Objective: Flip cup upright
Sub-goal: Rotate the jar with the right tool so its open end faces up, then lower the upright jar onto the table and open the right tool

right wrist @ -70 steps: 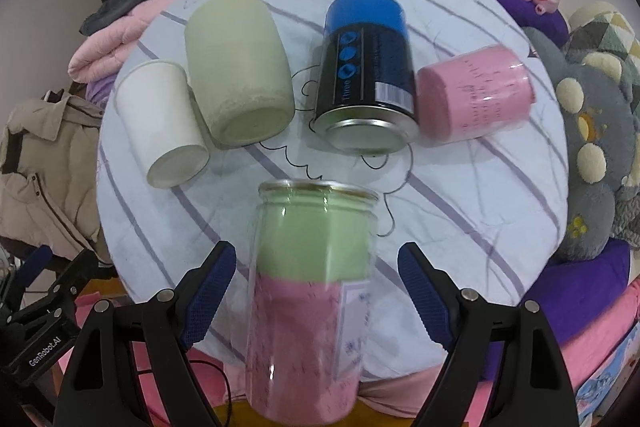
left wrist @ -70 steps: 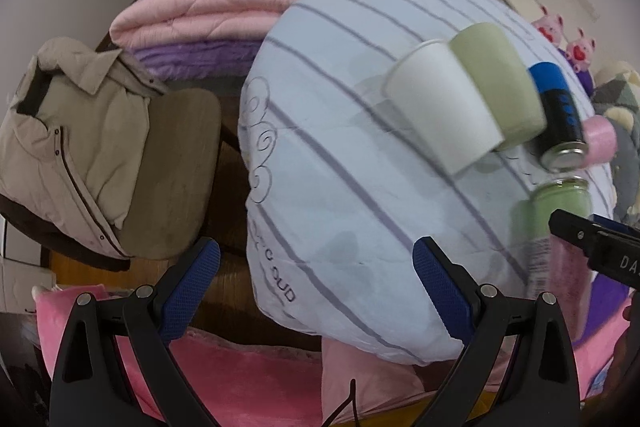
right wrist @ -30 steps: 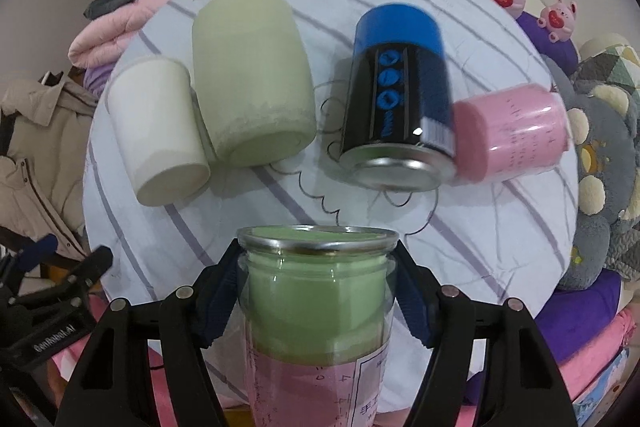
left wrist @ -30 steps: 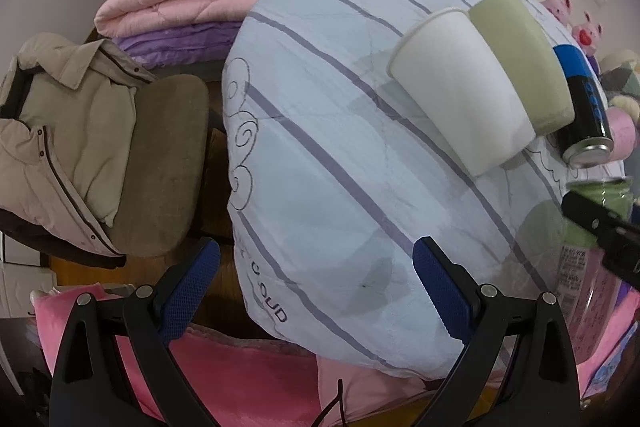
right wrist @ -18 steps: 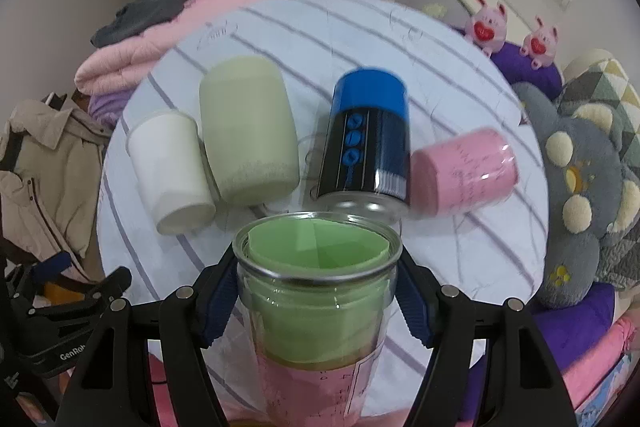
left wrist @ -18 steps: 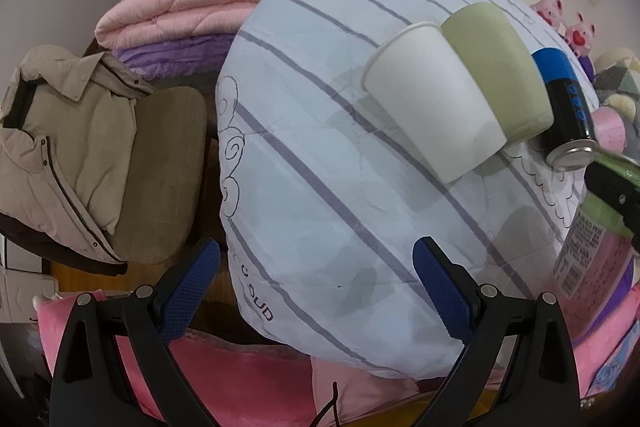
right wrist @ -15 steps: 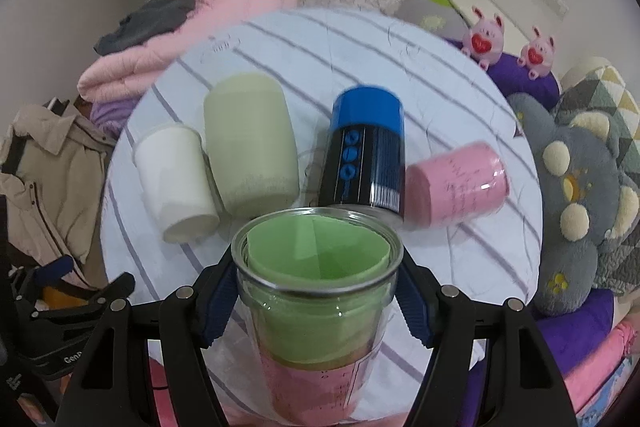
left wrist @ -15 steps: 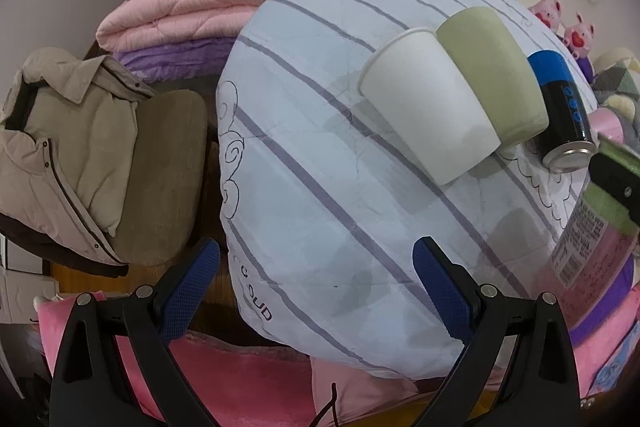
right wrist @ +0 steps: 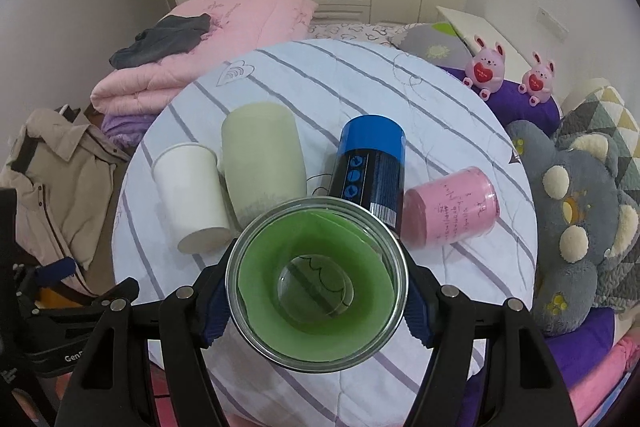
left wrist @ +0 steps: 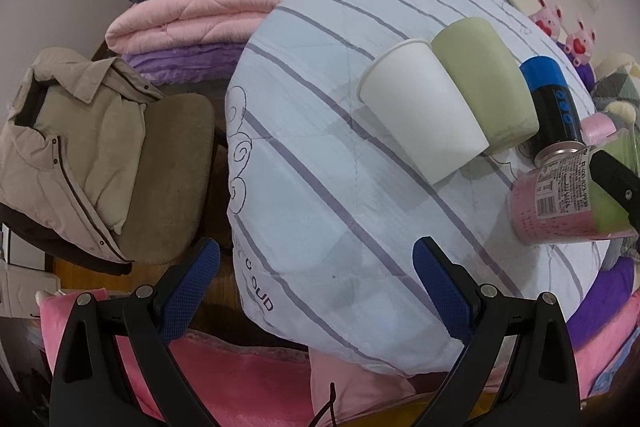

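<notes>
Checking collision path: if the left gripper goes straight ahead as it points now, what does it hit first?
Most likely the striped cushion: the left gripper, jaws open and empty, points at bare fabric. The white cup lies further along and to the right; depth is unclear.

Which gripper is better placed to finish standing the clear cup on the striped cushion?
Right. The right gripper is shut on the clear cup, its mouth facing the camera. The left gripper is open at the cushion's edge.
</notes>
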Motion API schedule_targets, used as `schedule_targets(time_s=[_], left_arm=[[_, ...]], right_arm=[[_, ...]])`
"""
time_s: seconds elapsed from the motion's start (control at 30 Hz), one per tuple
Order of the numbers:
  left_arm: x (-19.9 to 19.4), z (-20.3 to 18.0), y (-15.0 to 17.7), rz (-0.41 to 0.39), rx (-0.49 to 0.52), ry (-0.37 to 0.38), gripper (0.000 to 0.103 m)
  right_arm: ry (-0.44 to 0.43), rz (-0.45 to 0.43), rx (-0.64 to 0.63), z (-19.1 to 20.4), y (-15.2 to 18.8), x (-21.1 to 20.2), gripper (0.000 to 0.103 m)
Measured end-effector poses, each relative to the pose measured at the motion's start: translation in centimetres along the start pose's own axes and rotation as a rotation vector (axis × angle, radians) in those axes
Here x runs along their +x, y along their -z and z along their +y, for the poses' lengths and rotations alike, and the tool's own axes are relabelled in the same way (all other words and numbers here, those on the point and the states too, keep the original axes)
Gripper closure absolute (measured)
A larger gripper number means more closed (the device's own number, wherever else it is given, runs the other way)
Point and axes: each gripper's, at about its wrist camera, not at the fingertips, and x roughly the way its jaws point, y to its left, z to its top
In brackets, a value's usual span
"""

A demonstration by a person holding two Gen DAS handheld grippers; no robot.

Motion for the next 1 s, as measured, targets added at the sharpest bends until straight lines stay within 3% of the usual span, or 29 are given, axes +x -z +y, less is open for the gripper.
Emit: schedule_targets(time_s=[0.13,0.67,1.0], left_arm=[[-0.4,-0.2,0.4,-0.006,-0.001,0.002,0.005],[-3.8,-1.9,1.7,-0.086,0.026,-0.003,0.005],[-5.6,-3.9,2.6,-0.131,0.054,-0.004,0.005]], right_arm=[[-0.034,-0.002,0.003,-0.1,0.1,-0.7,0.023],[-0.093,-0.07,0.015,-0.3,1.1,-3.9,0.023],[-0.079,-0.114,0.045,-2.2,2.2,-5.6,0.023]])
